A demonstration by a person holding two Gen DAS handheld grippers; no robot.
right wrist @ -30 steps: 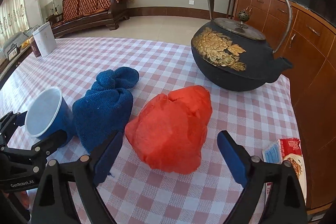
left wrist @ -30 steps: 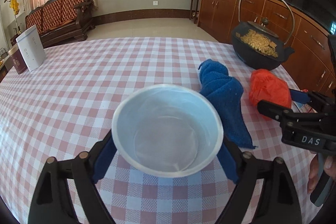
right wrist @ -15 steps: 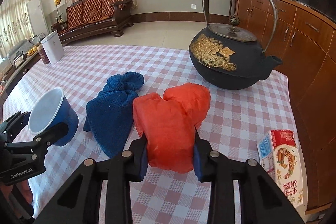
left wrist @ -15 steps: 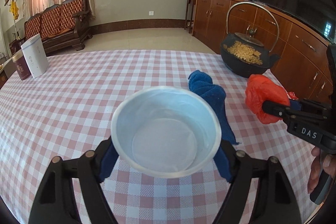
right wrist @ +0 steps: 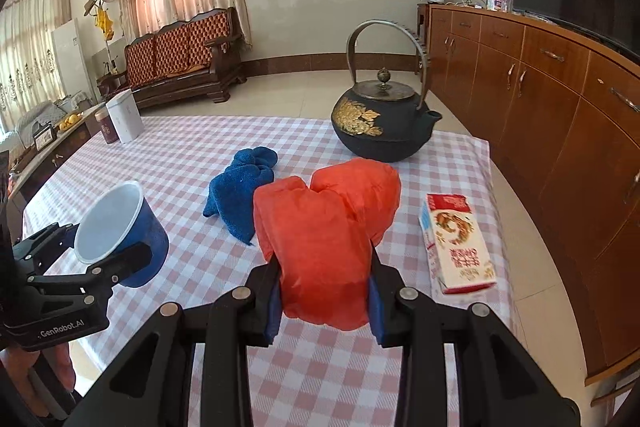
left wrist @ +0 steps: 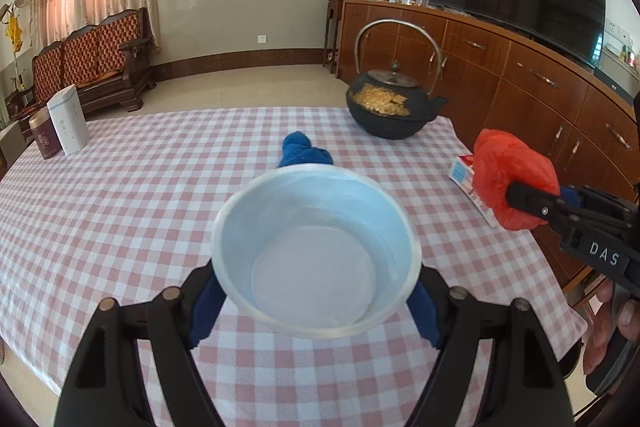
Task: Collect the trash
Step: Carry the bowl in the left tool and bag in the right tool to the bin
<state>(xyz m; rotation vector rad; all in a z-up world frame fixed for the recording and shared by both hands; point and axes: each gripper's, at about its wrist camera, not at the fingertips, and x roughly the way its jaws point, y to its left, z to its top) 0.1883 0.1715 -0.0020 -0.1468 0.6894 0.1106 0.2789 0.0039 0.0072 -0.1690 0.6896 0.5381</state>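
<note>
Far left, table edge: a dark red round tin point(left wrist: 41, 139) and a white rectangular tin point(left wrist: 68, 125), standing upright side by side.

Left, near: left gripper point(left wrist: 316, 287), jaws pinching a blue cup with a white interior point(left wrist: 316, 255); the cup is tilted, its open mouth facing the left wrist camera, and held clear above the pink-and-white checked tablecloth point(left wrist: 140, 195). The right wrist view shows the same cup point(right wrist: 120, 231) gripped on its blue sides.

Centre: a crumpled blue towel point(right wrist: 240, 195), lying on the cloth, partly hidden behind the cup in the left wrist view.

Centre right, near: right gripper point(right wrist: 324, 291), jaws pressed into the lower part of a crumpled red plastic bag point(right wrist: 324, 227), which bulges above the blue pads point(right wrist: 272, 311). In the left wrist view the bag point(left wrist: 512, 175) appears lifted off the cloth at the table's right edge.

Centre right, far: a black cast-iron teapot point(right wrist: 382, 127) with a gold floral motif and a hoop handle, upright on the cloth.

Right, table edge: a red-and-white printed carton point(right wrist: 456, 243), lying flat.
</note>
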